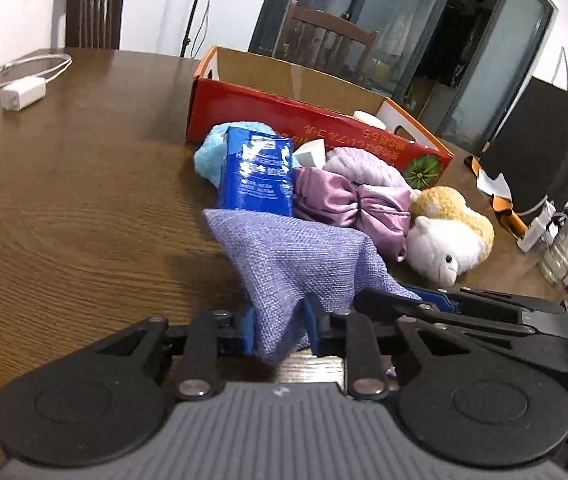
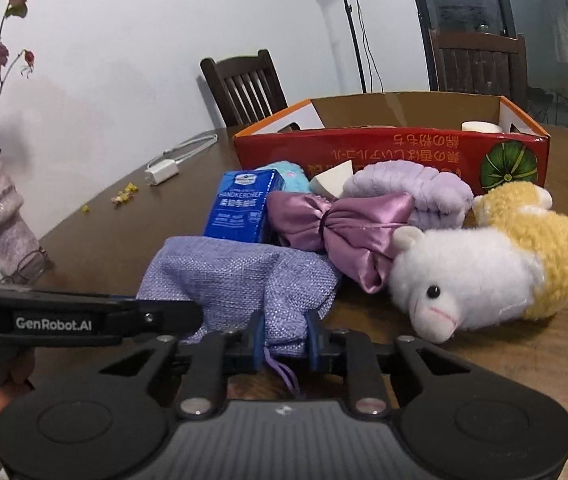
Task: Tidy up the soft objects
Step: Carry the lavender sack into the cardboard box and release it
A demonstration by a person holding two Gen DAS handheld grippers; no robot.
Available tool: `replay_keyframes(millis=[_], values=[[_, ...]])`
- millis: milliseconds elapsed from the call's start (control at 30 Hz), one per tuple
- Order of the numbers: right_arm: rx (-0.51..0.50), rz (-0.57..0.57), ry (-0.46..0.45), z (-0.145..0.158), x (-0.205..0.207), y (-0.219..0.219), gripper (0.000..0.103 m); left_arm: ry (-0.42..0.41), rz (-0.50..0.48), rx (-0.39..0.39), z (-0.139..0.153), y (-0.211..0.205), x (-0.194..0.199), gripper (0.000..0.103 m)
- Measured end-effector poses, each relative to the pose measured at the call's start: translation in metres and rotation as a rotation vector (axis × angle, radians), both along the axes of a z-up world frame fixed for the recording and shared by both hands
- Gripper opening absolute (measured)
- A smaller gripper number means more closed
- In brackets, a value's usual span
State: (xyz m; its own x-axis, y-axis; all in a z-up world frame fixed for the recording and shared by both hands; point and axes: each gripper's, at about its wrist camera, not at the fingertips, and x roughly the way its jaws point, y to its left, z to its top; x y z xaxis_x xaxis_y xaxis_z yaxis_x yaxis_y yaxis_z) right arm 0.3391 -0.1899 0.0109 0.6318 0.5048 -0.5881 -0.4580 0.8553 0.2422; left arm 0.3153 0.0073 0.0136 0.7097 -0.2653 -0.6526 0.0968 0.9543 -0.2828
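Both grippers pinch the lavender woven pouch (image 1: 296, 264): the left hand-held gripper (image 1: 280, 330) and right hand-held gripper (image 2: 286, 342) each clamp a fold, near the worktop (image 1: 84, 200) edge.

Left gripper (image 1: 278, 326): we see its blue pads pinching a near edge of the lavender woven pouch (image 1: 296, 264).
Right gripper (image 1: 430, 298): we see it just right, clamped on the same pouch.
Behind the pouch: blue tissue pack (image 1: 256, 172), satin bow (image 1: 352, 208), plush sheep (image 1: 448, 236).
Box: red cardboard box (image 1: 284, 116), open, on the wooden table (image 1: 76, 200).
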Motion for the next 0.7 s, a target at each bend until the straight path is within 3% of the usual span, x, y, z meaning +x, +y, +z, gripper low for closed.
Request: replay_keyframes(millis=[200, 467, 567, 700], values=[[0.028, -0.005, -0.033, 0.01, -0.012, -0.007, 0.02, -0.027, -0.027, 0.013, 0.013, -0.007, -0.011, 0.02], [0.087, -0.013, -0.194, 0.053, -0.035, -0.029, 0.019, -0.177, -0.096, 0.016, 0.063, -0.018, -0.018, 0.015], [0.119, -0.041, -0.246, 0.073, -0.028, -0.044, 0.019, -0.236, -0.121, 0.003, 0.084, -0.031, 0.0, 0.014], [0.083, -0.084, -0.292, 0.097, 0.009, -0.062, 0.02, -0.288, -0.154, -0.003, 0.099, -0.053, 0.047, 0.013]])
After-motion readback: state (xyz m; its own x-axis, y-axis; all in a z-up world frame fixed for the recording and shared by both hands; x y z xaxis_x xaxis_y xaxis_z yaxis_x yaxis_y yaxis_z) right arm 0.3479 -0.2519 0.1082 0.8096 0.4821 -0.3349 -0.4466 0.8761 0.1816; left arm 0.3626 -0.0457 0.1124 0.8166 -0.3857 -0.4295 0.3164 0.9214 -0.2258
